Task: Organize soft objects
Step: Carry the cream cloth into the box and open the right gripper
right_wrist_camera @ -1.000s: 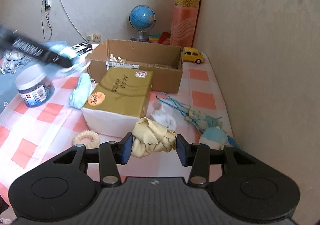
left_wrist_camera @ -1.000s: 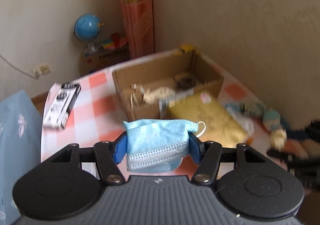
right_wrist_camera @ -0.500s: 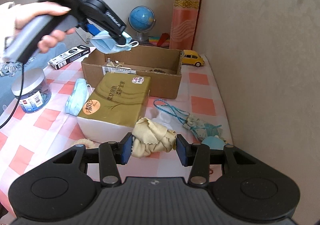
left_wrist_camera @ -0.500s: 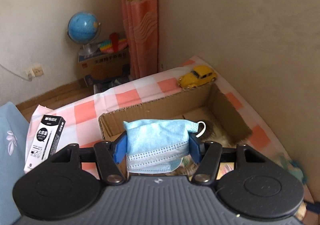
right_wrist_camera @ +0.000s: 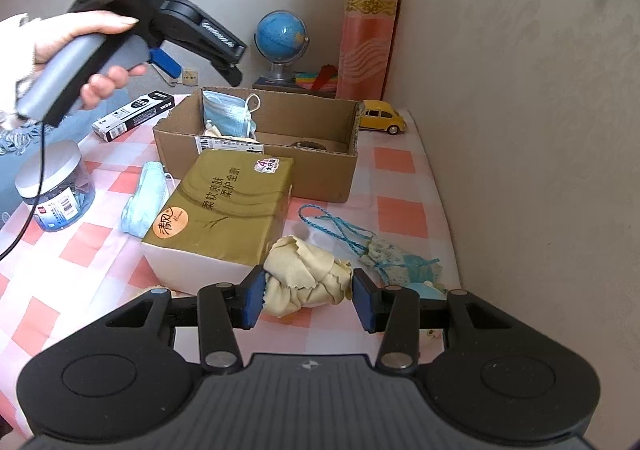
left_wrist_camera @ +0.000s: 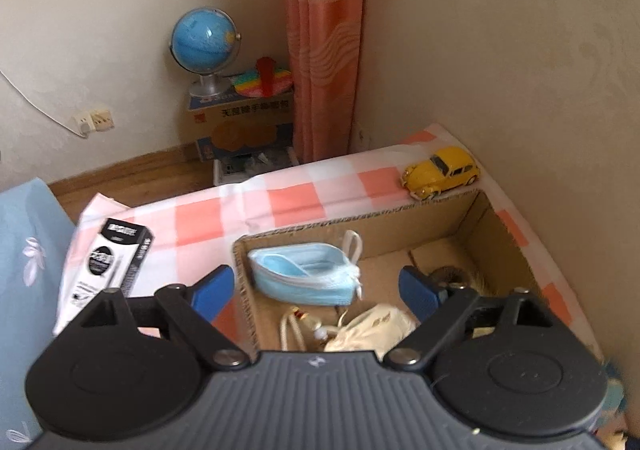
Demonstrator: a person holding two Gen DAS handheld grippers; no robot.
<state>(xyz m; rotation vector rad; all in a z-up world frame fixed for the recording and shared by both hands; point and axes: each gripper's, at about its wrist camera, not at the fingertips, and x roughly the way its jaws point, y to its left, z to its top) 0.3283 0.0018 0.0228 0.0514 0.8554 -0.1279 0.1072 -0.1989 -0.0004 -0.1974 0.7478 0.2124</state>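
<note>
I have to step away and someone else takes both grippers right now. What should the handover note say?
Left gripper: open, empty, above the cardboard box.
Right gripper: shut on the cream cloth, low over the table.
Done: blue face mask lies in the box beside a cream pouch.
Left: box the cloth, then the second mask, the blue string pouch and probably the tissue pack.

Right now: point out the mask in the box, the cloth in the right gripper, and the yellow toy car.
blue mask (left_wrist_camera: 304,274), left wrist view, middle of its pleated body.
cream cloth (right_wrist_camera: 306,280), right wrist view, centre of the bunched folds.
yellow toy car (left_wrist_camera: 440,174), left wrist view, on its side door.
</note>
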